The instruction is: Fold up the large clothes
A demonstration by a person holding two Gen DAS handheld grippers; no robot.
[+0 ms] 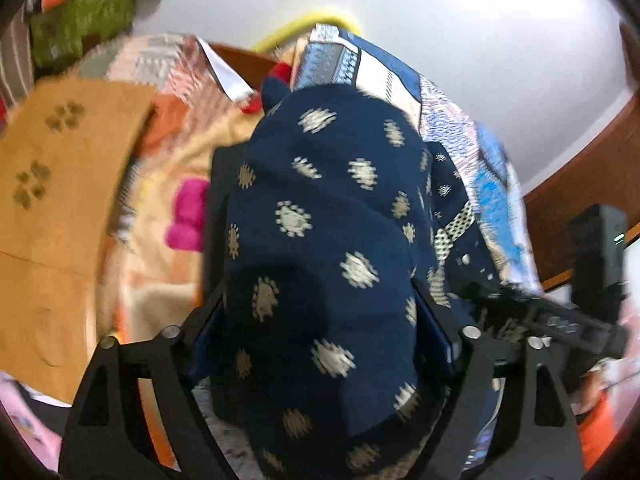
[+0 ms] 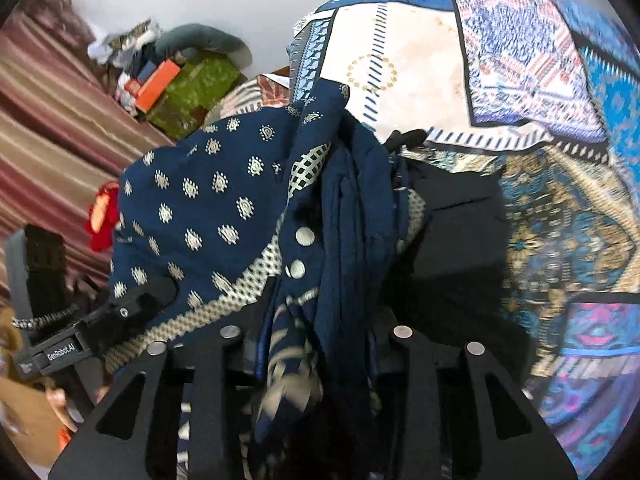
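A navy garment (image 1: 320, 240) with cream motifs fills the left wrist view and lies heaped between the fingers of my left gripper (image 1: 320, 168). Its jaws stand wide apart; the left finger (image 1: 216, 208) shows beside the cloth and the right one is covered. In the right wrist view the same garment (image 2: 192, 208) spreads to the left, and a bunched fold (image 2: 348, 240) runs through my right gripper (image 2: 352, 152). Cloth hides its pads, so I cannot tell whether they press. The left gripper's body (image 2: 80, 340) shows at the lower left.
A blue and white patchwork quilt (image 2: 520, 80) lies behind and to the right of the garment. A mustard cloth with paw prints (image 1: 60, 200) and a pink object (image 1: 188, 216) lie to the left. Boxes and clothes (image 2: 188, 88) are piled by a striped fabric (image 2: 48, 120).
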